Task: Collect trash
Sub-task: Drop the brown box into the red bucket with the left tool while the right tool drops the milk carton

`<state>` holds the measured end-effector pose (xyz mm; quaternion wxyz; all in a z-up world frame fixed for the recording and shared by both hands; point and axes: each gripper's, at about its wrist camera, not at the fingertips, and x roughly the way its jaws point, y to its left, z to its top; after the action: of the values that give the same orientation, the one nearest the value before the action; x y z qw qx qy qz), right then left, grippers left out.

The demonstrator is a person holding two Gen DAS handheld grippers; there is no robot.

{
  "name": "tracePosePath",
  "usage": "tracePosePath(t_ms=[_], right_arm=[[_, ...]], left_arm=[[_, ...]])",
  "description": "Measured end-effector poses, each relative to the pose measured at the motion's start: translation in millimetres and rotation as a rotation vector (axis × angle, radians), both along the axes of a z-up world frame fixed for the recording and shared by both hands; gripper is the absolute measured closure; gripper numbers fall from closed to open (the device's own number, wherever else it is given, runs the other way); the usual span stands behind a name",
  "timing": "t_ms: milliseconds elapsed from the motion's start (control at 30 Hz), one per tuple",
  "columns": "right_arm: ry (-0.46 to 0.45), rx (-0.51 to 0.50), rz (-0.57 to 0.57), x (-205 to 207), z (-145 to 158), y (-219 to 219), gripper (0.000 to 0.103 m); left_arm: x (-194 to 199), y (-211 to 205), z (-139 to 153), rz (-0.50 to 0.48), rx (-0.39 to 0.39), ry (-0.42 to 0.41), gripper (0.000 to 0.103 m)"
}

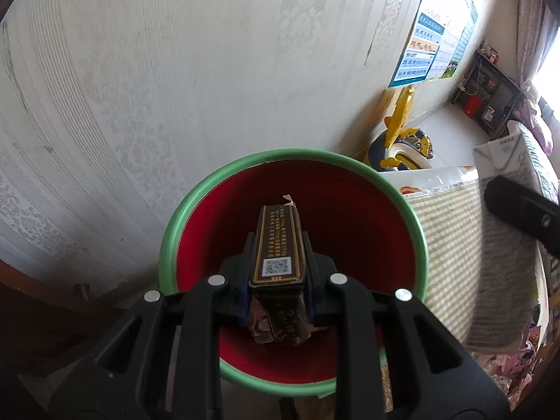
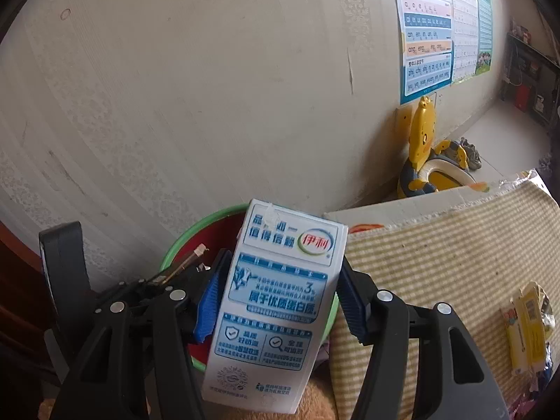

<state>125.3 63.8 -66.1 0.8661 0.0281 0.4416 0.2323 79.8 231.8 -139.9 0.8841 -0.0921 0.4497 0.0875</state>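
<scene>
— What have your left tongs got?

— My left gripper (image 1: 278, 273) is clamped on a dark brown, gold-printed cigarette pack (image 1: 278, 255), its QR-code face up. The blue pads press both long sides, jaws narrowly apart. A crumpled brown wrapper (image 1: 276, 329) hangs under the pack at 6 o'clock.

— And where is the pack?

— Right over the mouth of the bin (image 1: 418, 224), a green-rimmed pail with a red inside, against the patterned wall. The rim circles the pack from 9 through 12 to 3 o'clock.

— The right tongs?

— My right gripper (image 2: 276, 301) holds a white and blue Yili milk carton (image 2: 273, 301), tilted, its top toward 12 o'clock. The jaws stand about half apart, a blue ribbed pad (image 2: 210, 301) on each side of the carton. The left pad looks pressed on; I cannot tell how firmly the right one bears.

— Where is the carton relative to the bin?

— The same bin (image 2: 182, 238) peeks out behind it at 10 o'clock, with my other gripper and its pack (image 2: 182, 266) over it. At 3 o'clock lies a striped woven mat (image 2: 437, 262), and on it, at 4 o'clock, a yellow packet (image 2: 528, 329). A yellow child's potty (image 2: 430, 168) stands by the wall at 1 o'clock.
</scene>
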Motion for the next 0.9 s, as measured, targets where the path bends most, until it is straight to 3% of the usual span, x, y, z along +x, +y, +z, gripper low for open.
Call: tracePosePath(t_ms=[33,67,100,333,500,733,900], right_arm=[[0.011,0.013,-0.003,3,-1,2,0.040],[0.023,0.026,-0.002,5,-2,3,0.024],[0.032,0.046,-0.009,7,-3,3,0.020],[0.028,0.032,-0.033,-8,1,-15,0.020],[0.061,0.006,-0.080,-29,-6,-56,0.020],[0.050,-0.067,-0.235,-60,-4,-148,0.020],[0.046,-0.079,-0.416,-83,0,-228,0.020]], left_arm=[[2,1,-3,0.005,0.001,0.010,0.057],[3,3,-5,0.013,-0.005,0.012,0.034],[2,5,-7,0.023,-0.009,0.005,0.032],[-11,3,-10,0.027,-0.035,0.020,0.032],[-19,-18,-6,-0.011,-0.062,0.024,0.032],[-29,-85,8,-0.174,-0.064,0.010,0.032],[-36,-158,4,-0.371,-0.053,0.040,0.032]])
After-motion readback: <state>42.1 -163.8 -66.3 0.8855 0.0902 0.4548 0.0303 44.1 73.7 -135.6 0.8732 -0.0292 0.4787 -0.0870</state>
